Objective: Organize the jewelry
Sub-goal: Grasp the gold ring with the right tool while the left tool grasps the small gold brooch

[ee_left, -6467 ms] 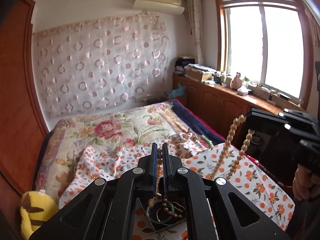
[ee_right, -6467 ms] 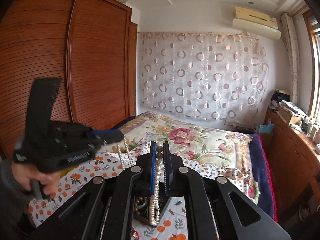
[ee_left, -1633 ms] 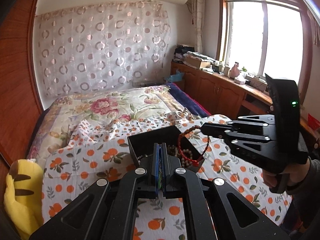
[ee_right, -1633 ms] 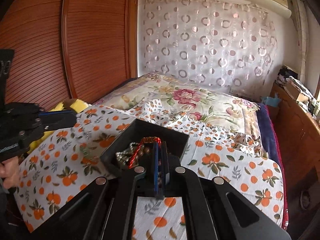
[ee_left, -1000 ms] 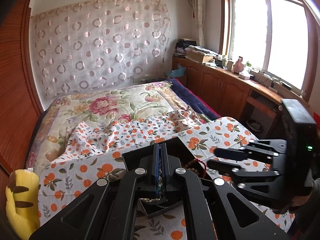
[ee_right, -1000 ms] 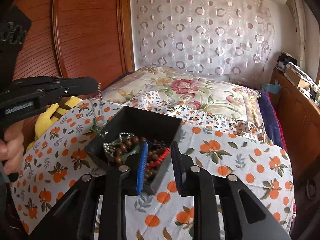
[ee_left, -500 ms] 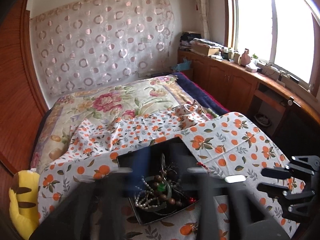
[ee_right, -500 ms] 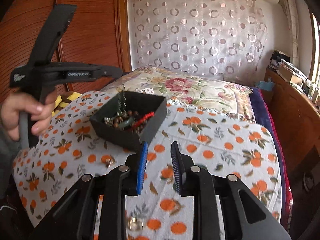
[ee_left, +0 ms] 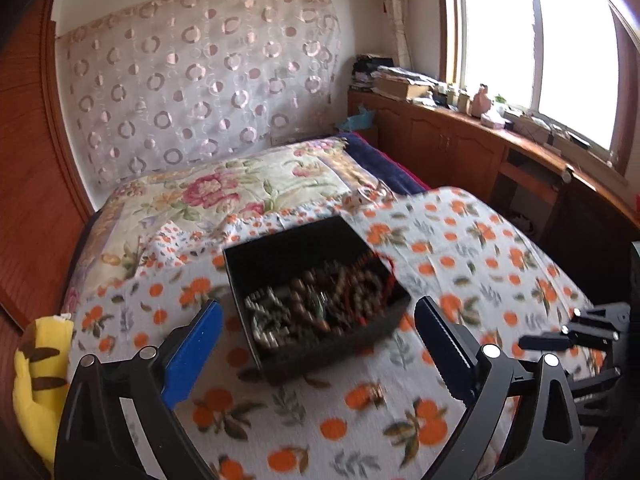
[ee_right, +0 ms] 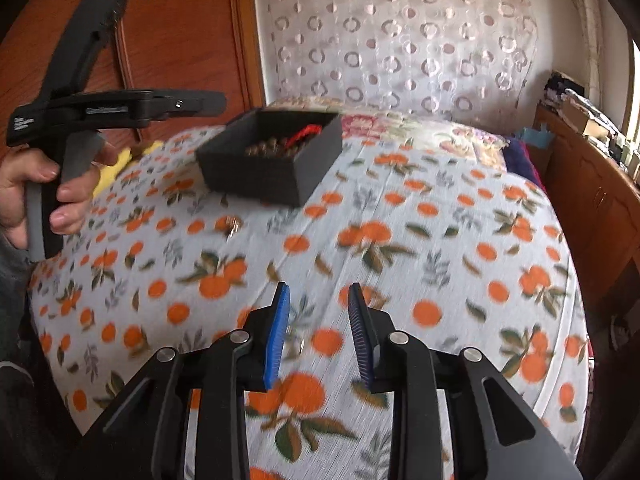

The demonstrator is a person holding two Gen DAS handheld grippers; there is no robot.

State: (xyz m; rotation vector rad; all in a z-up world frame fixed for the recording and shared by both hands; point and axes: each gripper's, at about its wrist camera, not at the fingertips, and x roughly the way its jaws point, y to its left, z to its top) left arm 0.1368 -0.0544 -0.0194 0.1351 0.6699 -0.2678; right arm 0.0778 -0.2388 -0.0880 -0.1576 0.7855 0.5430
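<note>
A black open box [ee_left: 276,344] sits on the orange-print cloth [ee_left: 460,240] and holds a heap of beaded bracelets and chains [ee_left: 316,300]. The box also shows in the right wrist view [ee_right: 256,176], far ahead. My left gripper [ee_left: 316,316] is wide open and empty, just in front of the box. My right gripper [ee_right: 316,300] is open and empty, low over the cloth, well back from the box. A small metal piece [ee_right: 233,225] lies loose on the cloth near the box. Another small piece [ee_right: 298,346] lies between the right fingers.
A yellow plush toy [ee_left: 36,376] lies at the bed's left edge. A wooden wardrobe [ee_right: 168,40] stands to the left. Wooden cabinets [ee_left: 460,148] under the window run along the right. A floral quilt [ee_left: 224,192] covers the bed beyond the box.
Both grippers let go of their jewelry into the box and opened. The left jaws have spread wide. The right gripper has pulled back and down, away from the box.
</note>
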